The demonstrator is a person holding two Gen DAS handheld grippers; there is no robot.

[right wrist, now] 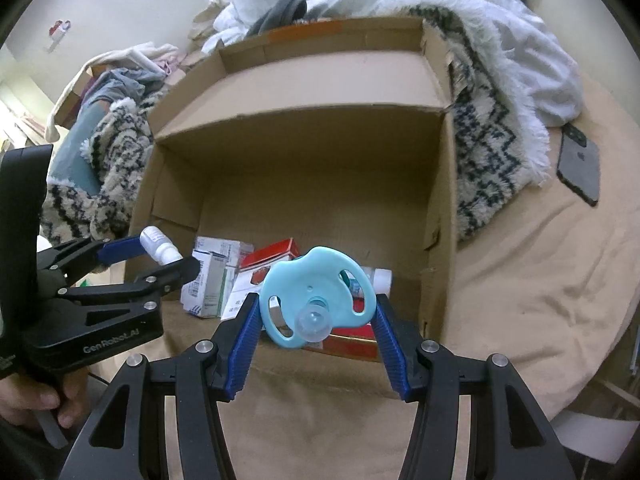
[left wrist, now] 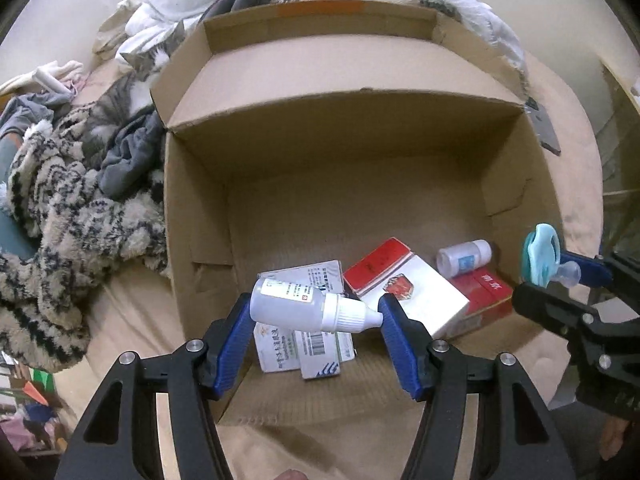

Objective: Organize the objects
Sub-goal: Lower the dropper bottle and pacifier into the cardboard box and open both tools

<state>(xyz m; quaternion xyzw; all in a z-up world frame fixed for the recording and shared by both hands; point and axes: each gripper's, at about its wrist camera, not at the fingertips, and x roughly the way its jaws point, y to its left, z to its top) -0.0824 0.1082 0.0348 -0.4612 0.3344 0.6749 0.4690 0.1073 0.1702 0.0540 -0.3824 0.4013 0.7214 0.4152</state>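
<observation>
My left gripper is shut on a white dropper bottle, held sideways over the near edge of an open cardboard box. It also shows in the right wrist view. My right gripper is shut on a light blue pacifier, teat toward the camera, above the box's near right corner. The pacifier shows in the left wrist view. Inside the box lie white medicine boxes, a red and white carton, a red carton and a small white bottle.
The box sits on a beige bed sheet. A fuzzy patterned blanket and clothes lie to the left, a white duvet behind. A tabby cat lies left of the box. A dark phone lies to the right.
</observation>
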